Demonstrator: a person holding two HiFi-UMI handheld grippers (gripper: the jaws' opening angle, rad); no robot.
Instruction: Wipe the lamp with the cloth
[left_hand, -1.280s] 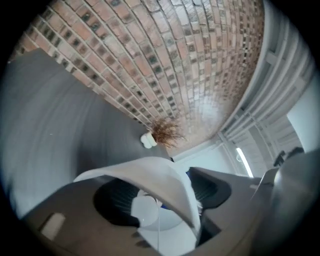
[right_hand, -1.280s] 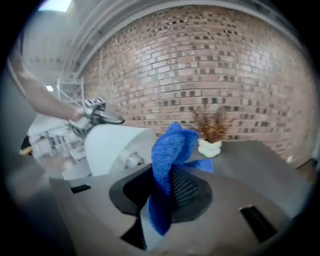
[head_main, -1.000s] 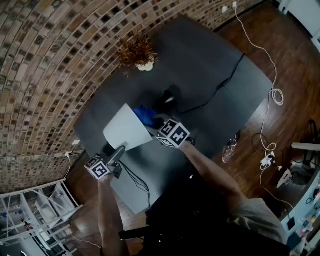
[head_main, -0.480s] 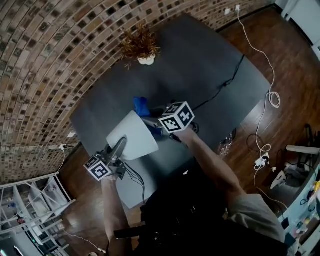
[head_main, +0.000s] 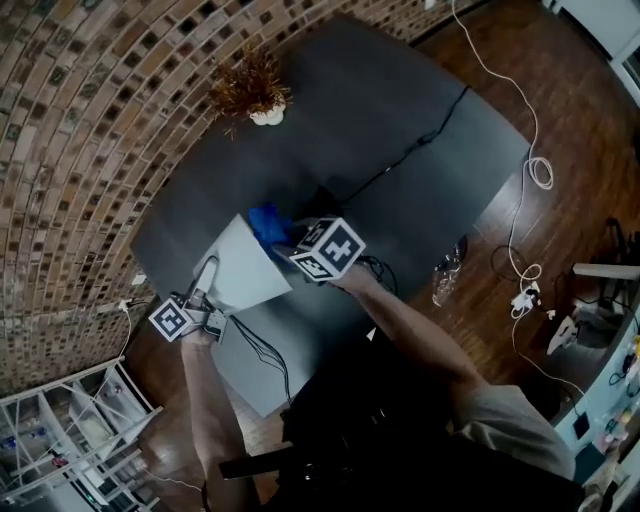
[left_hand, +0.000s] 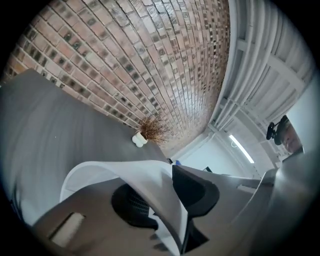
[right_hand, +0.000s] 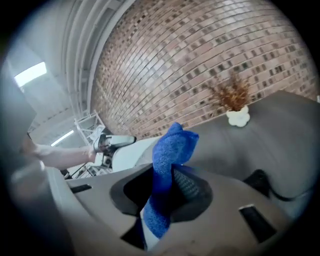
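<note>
The lamp's white shade (head_main: 245, 268) is tilted over the dark table, and its rim fills the left gripper view (left_hand: 125, 175). My left gripper (head_main: 207, 273) grips that rim at the near left; its jaws (left_hand: 175, 200) have just been closing with the thin shade wall between them. My right gripper (head_main: 283, 238) is shut on a blue cloth (head_main: 265, 222), which stands up between its jaws (right_hand: 167, 195). The cloth (right_hand: 171, 147) lies against the shade's far upper side. In the right gripper view the shade (right_hand: 131, 151) and the left gripper (right_hand: 112, 141) show behind it.
A dried plant in a white pot (head_main: 250, 95) stands at the far edge of the dark grey table (head_main: 420, 90). A black cord (head_main: 400, 160) runs across the table to the right. A brick wall lies on the left, a white shelf (head_main: 60, 440) at the lower left, and a bottle (head_main: 447, 282) on the floor.
The left gripper has closed on the shade's rim and risen slightly, rolling with it. The right gripper with the cloth has shifted along the shade's far side.
</note>
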